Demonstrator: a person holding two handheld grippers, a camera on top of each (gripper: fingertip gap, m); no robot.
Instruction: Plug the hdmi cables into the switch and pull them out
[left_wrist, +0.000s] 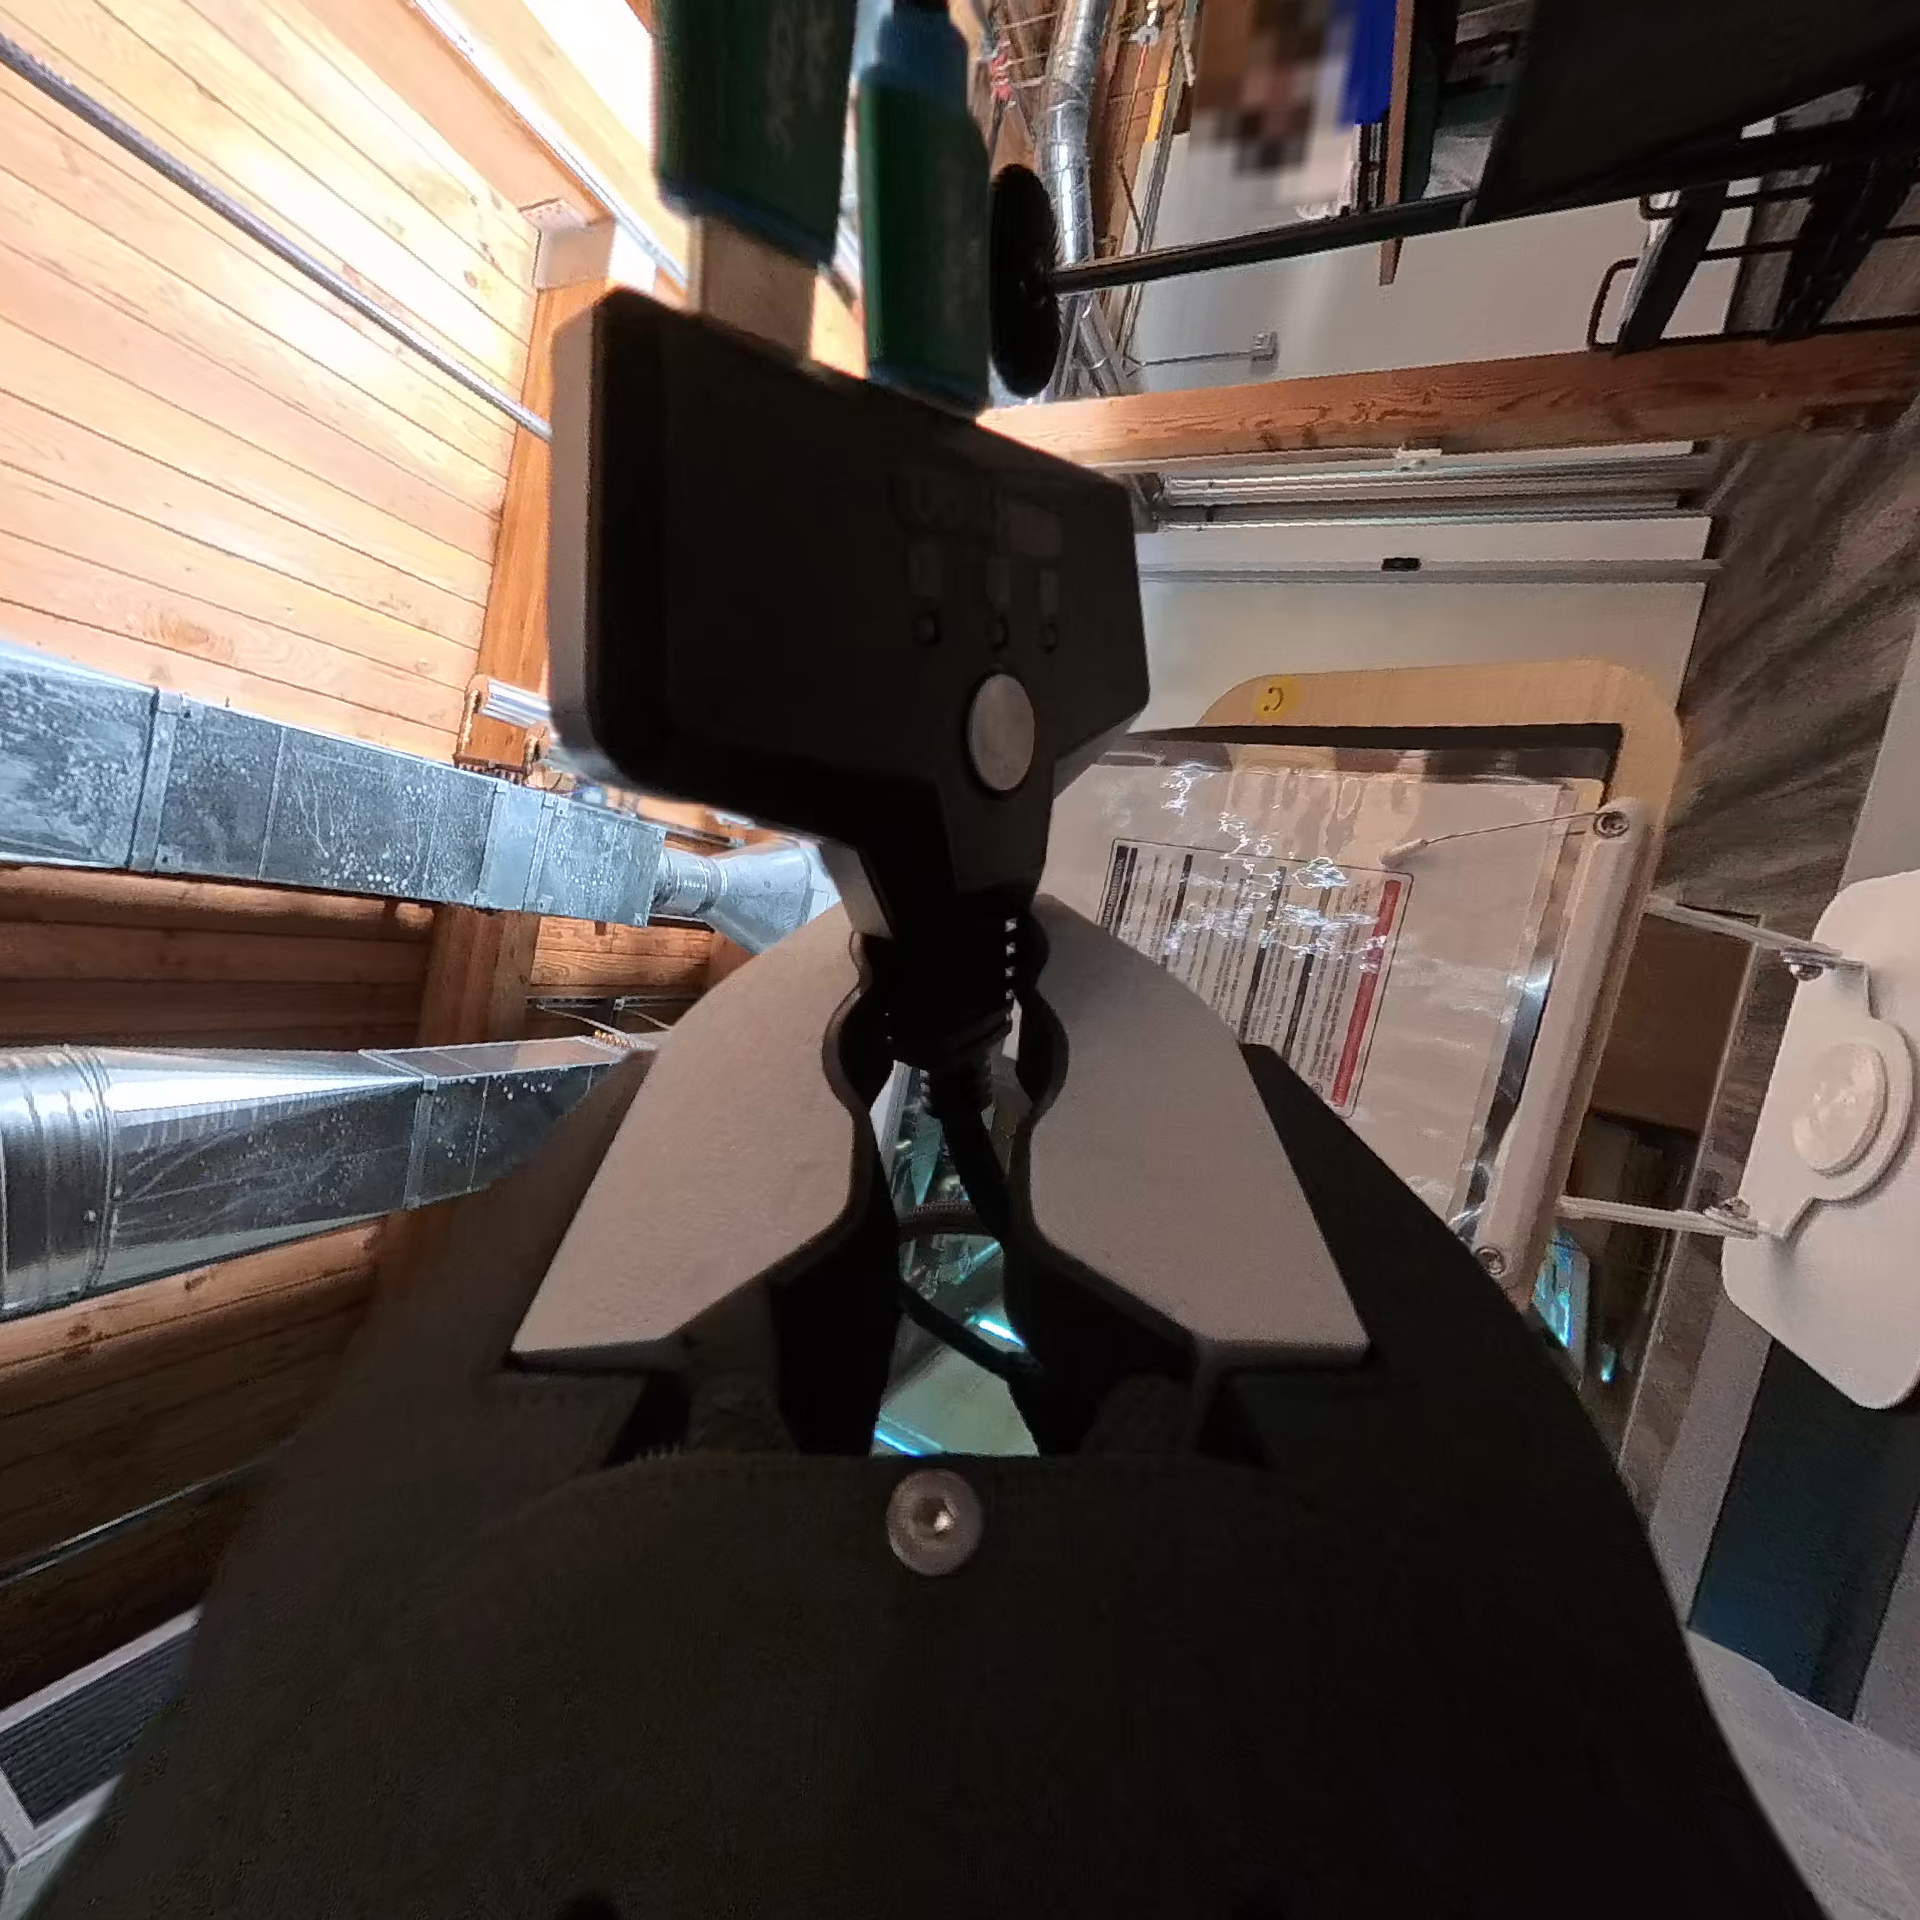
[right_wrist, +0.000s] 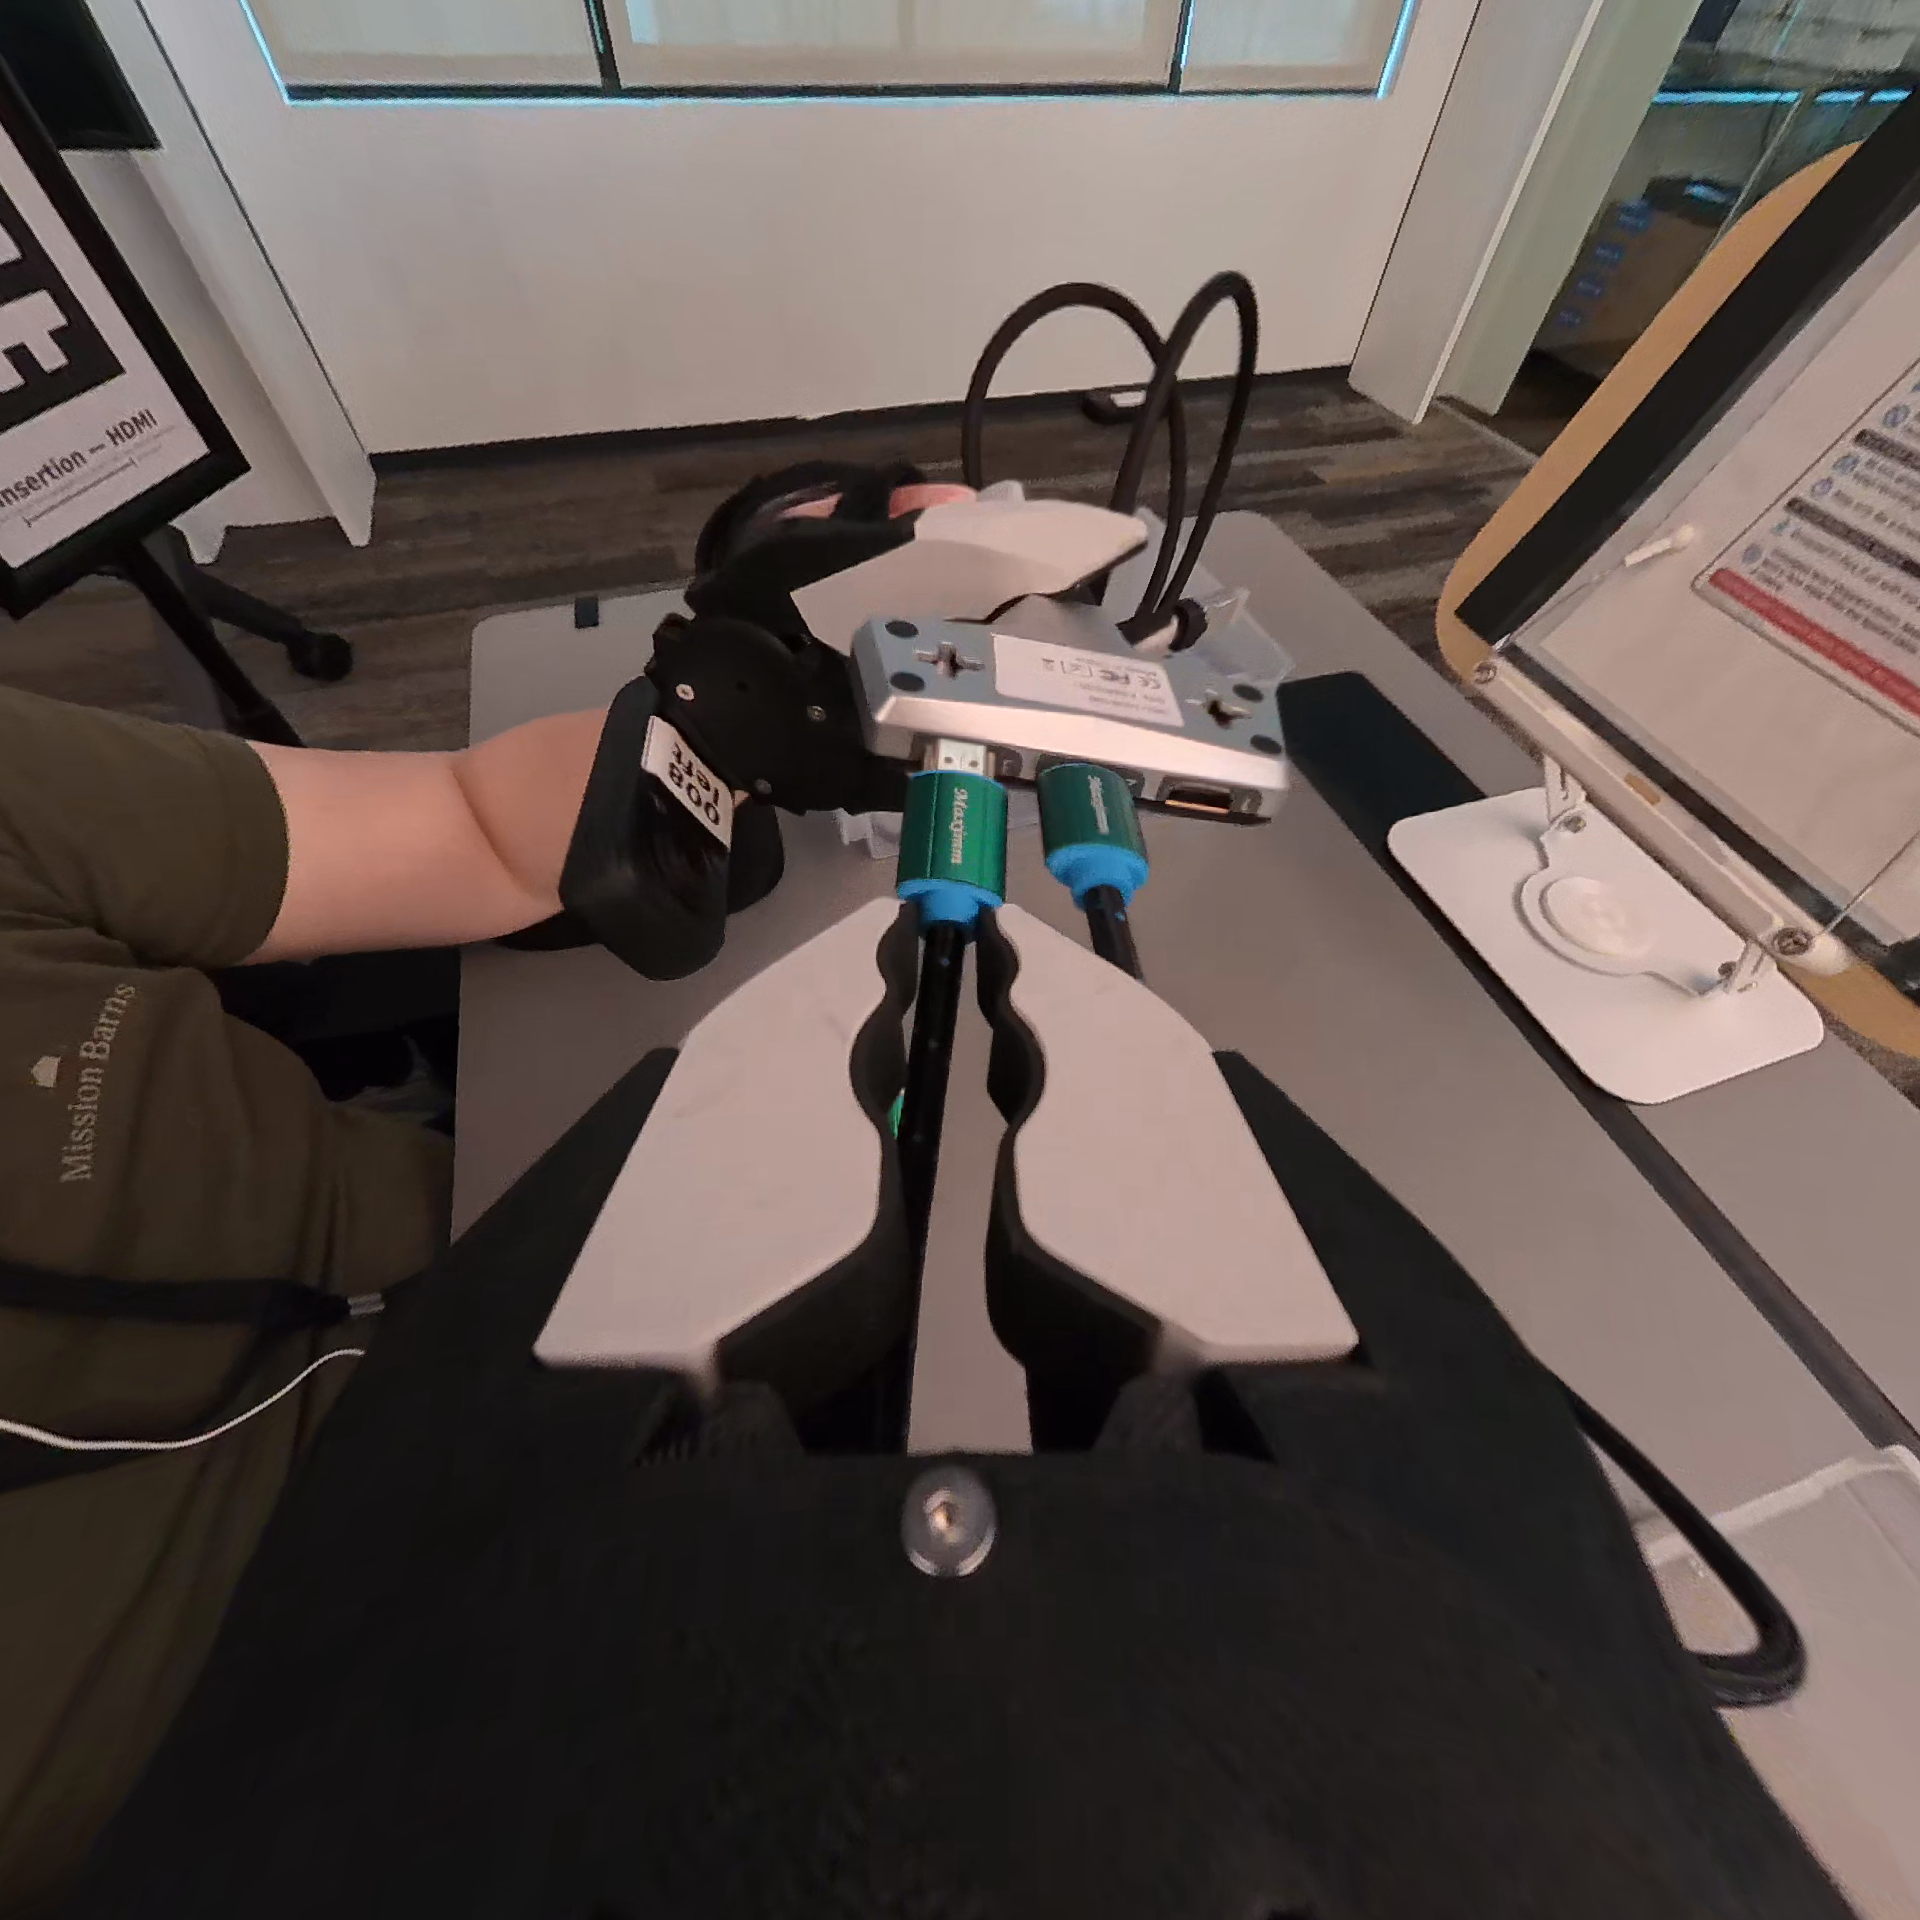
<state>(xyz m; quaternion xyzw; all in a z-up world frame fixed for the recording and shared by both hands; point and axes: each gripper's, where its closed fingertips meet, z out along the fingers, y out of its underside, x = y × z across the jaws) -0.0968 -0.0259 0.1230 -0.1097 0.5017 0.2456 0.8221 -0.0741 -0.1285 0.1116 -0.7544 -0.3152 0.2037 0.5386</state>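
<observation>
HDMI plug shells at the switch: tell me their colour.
Green HDMI plug shells with blue collars, clearest in the right wrist view.

The left wrist view sits close behind its gripper (left_wrist: 940, 997), rolled sideways and tilted up toward the wooden ceiling (left_wrist: 260, 343). The right wrist view looks forward and down over the grey table (right_wrist: 1299, 987). Both share the switch (left_wrist: 831, 582) (right_wrist: 1070, 696), green plugs (left_wrist: 925, 239) (right_wrist: 951, 831) and acrylic stand (left_wrist: 1818, 1143) (right_wrist: 1600, 935).
</observation>
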